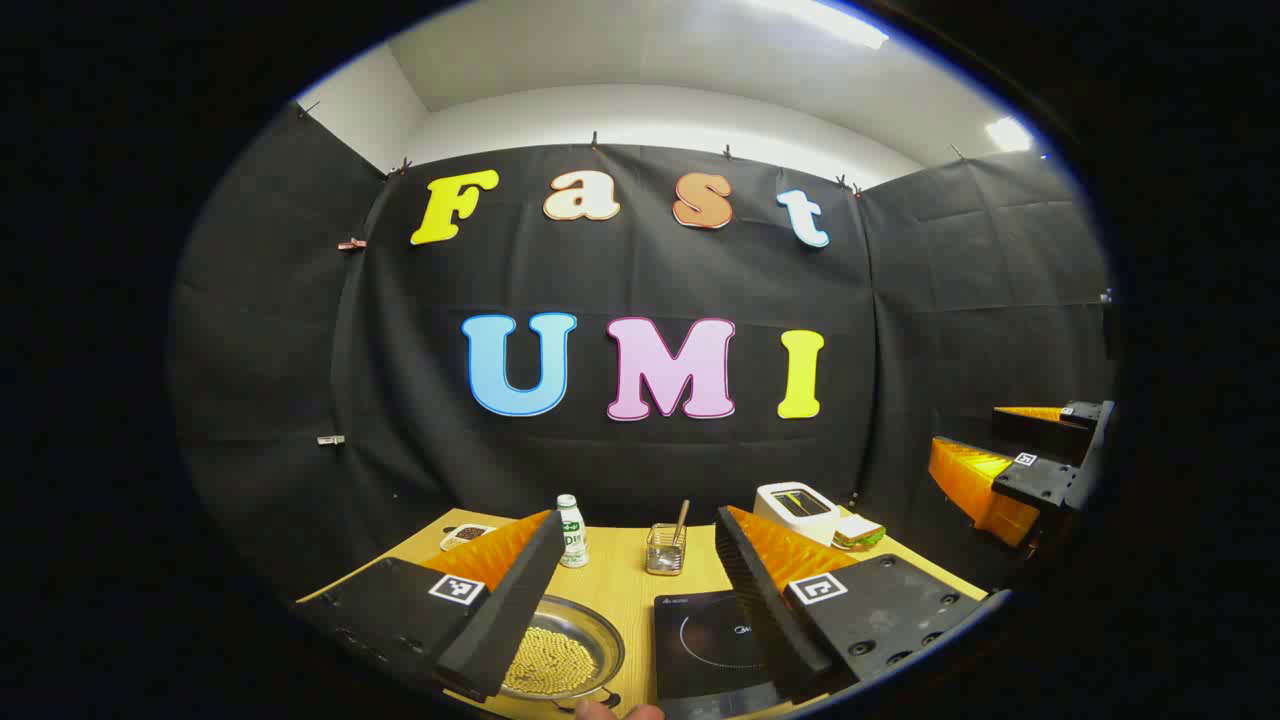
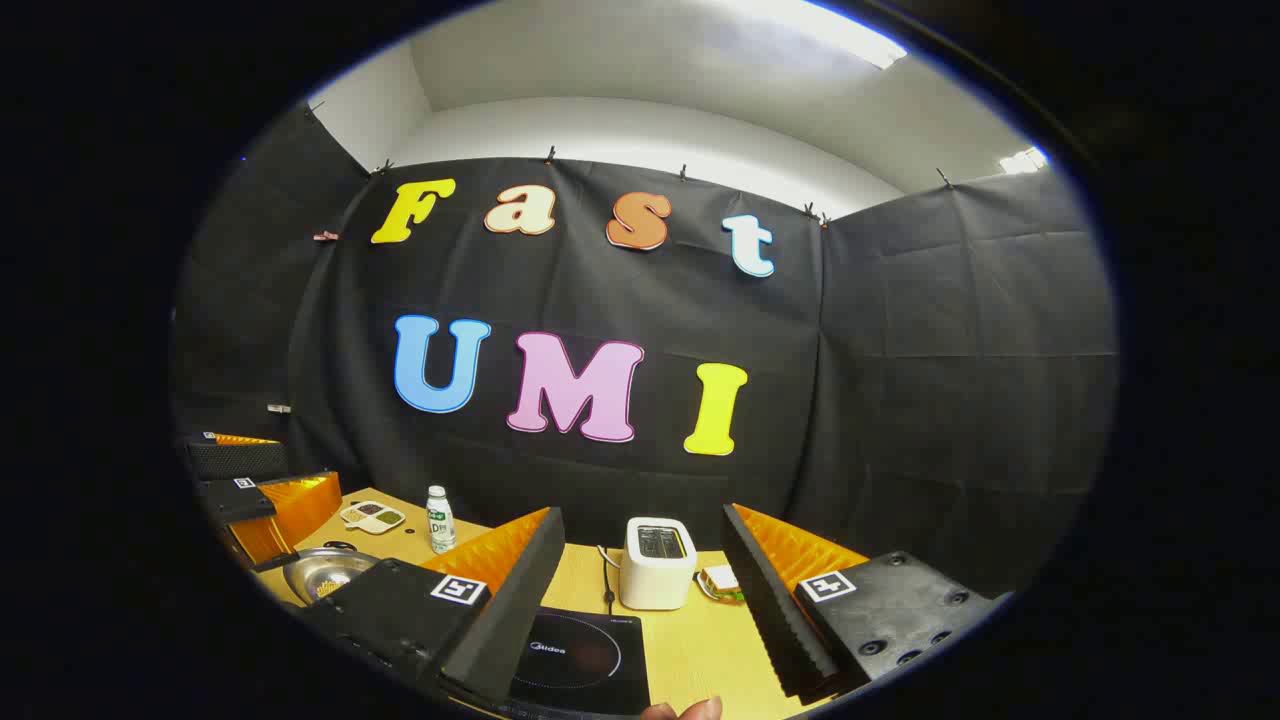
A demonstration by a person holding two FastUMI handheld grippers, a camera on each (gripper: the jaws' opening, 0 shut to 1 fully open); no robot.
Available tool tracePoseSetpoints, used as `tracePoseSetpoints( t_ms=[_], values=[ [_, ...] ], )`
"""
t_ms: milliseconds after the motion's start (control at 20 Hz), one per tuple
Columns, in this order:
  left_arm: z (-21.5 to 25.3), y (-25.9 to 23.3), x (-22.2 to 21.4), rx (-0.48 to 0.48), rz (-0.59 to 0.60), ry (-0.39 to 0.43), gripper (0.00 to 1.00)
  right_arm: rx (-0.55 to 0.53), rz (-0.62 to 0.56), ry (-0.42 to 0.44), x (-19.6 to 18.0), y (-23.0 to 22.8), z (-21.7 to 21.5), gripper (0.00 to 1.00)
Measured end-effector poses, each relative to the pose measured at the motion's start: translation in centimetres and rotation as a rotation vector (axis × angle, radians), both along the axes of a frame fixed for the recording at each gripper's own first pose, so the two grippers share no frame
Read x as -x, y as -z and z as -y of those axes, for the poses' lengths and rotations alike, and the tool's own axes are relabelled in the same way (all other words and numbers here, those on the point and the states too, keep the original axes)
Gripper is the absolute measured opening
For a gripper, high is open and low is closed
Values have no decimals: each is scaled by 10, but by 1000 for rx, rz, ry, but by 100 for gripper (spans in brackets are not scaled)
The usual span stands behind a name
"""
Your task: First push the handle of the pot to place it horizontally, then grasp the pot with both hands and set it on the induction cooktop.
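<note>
At the lower left of the left gripper view, the round steel pot point(image 1: 562, 655) of yellow grains sits on the wooden surface point(image 1: 625, 590), beside the flat black induction cooktop point(image 1: 708, 640). Left claw point(image 1: 640, 600) and right claw point(image 2: 645, 600) both gape wide, holding nothing.

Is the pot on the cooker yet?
Not yet. The pot, with yellow grains in it, sits on the table beside the induction cooktop, which has nothing on it. Both the left gripper and the right gripper are open and holding nothing. Pushing the handle, gripping and lifting are still to come.
</note>
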State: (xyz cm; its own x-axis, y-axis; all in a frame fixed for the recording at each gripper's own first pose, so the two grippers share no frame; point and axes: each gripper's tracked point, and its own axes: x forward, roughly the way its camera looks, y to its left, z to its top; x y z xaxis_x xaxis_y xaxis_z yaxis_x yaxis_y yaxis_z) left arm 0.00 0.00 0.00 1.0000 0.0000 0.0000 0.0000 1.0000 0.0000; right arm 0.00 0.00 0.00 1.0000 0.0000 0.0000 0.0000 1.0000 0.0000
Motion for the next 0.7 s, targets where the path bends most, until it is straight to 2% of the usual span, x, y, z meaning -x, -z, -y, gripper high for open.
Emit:
tracePoseSetpoints(
  t_ms=[700],
  values=[
    [0, -3, 5, -6, 8, 0, 95, -3, 1, 6, 4, -3, 4, 97]
  ],
)
